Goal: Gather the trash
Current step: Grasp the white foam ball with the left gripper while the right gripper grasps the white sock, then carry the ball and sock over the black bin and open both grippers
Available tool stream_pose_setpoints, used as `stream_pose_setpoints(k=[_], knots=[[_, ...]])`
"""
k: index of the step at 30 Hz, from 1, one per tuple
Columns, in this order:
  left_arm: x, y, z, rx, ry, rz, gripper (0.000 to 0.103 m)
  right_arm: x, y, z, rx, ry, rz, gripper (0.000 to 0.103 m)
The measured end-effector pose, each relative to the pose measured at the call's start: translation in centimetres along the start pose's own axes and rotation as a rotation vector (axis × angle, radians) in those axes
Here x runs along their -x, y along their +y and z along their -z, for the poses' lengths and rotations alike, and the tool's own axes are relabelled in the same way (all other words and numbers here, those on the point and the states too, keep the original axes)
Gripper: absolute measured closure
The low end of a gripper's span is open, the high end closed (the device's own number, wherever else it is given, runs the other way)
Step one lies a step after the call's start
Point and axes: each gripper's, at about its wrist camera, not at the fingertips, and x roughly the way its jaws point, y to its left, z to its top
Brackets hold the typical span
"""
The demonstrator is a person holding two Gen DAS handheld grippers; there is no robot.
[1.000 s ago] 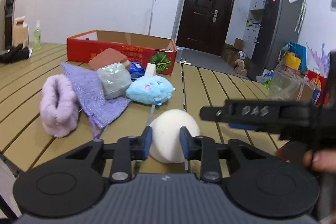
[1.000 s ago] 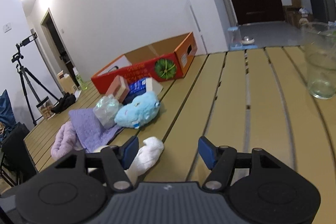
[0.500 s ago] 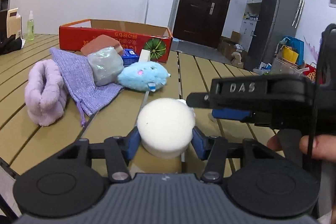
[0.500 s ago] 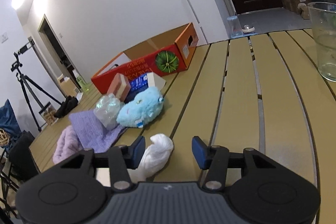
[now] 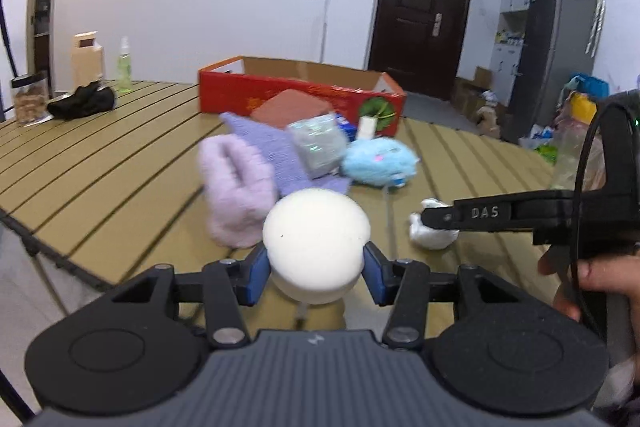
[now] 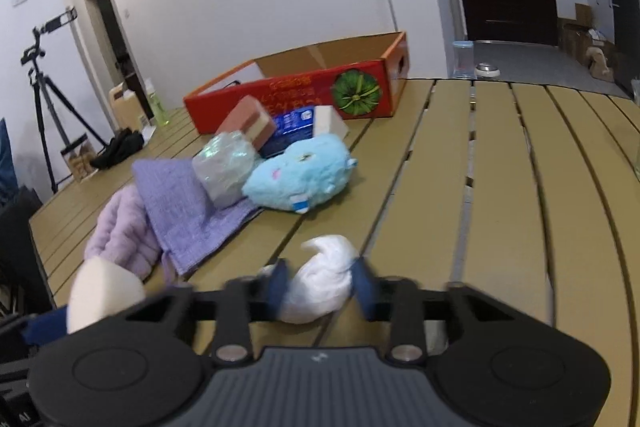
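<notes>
My left gripper (image 5: 316, 263) is shut on a round white foam ball (image 5: 316, 239) and holds it above the slatted table; the ball also shows in the right wrist view (image 6: 104, 291). My right gripper (image 6: 320, 283) has its blue pads on both sides of a crumpled white tissue (image 6: 324, 287) lying on the table; it also shows in the left wrist view (image 5: 434, 233), where the tip of a right finger (image 5: 440, 215) touches it. A red cardboard box (image 5: 300, 95) stands open at the back.
Between me and the box (image 6: 304, 87) lie a lilac fuzzy slipper (image 5: 236, 187), a purple cloth (image 6: 188, 211), a clear plastic packet (image 6: 226, 167), a blue plush toy (image 6: 300, 175), a brick-coloured block (image 6: 250, 121) and a blue packet (image 6: 294, 127). The table's near-left edge (image 5: 60, 247) is close.
My left gripper lifted the foam ball off the table and swung left. My right gripper moved forward over the tissue and its fingers narrowed onto it.
</notes>
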Motion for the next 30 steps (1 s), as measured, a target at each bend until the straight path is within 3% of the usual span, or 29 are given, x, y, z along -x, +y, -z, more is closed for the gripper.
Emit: stream_pose_setpoints(k=[3, 6, 10, 14, 18, 21, 24, 27, 30], knots=[[1.4, 1.6, 0.8, -0.041, 0.016, -0.031, 0.054, 0.2, 1.3, 0.3, 0.071, -0.020, 0.031, 0.086], [3.5, 4.0, 2.2, -0.088, 0.036, -0.083, 0.054, 2.2, 1.8, -0.2, 0.062, -0.086, 0.001, 0.087], [6.6, 8.4, 4.6, -0.085, 0.083, -0.182, 0.054, 5.6, 5.4, -0.2, 0.099, -0.157, -0.170, 0.087], [9.7, 12.6, 6.7, -0.048, 0.122, -0.268, 0.053, 6.4, 12.2, 1.9, 0.229, -0.144, -0.325, 0.087], [11.5, 17.0, 9.7, 0.006, 0.195, -0.322, 0.051, 4.9, 19.7, 5.7, 0.395, -0.010, -0.481, 0.086], [11.1, 19.5, 13.1, 0.080, 0.321, -0.325, 0.051, 1.6, 24.6, 9.8, 0.527, 0.198, -0.535, 0.086], [9.3, 20.6, 17.2, 0.126, 0.476, -0.293, 0.051, -2.6, 28.0, 14.7, 0.624, 0.397, -0.500, 0.086], [7.8, 21.2, 20.0, 0.158, 0.581, -0.265, 0.050, -6.1, 29.9, 18.5, 0.688, 0.516, -0.445, 0.086], [7.1, 22.1, 20.9, 0.204, 0.621, -0.253, 0.035, -8.6, 30.6, 19.9, 0.669, 0.565, -0.413, 0.076]])
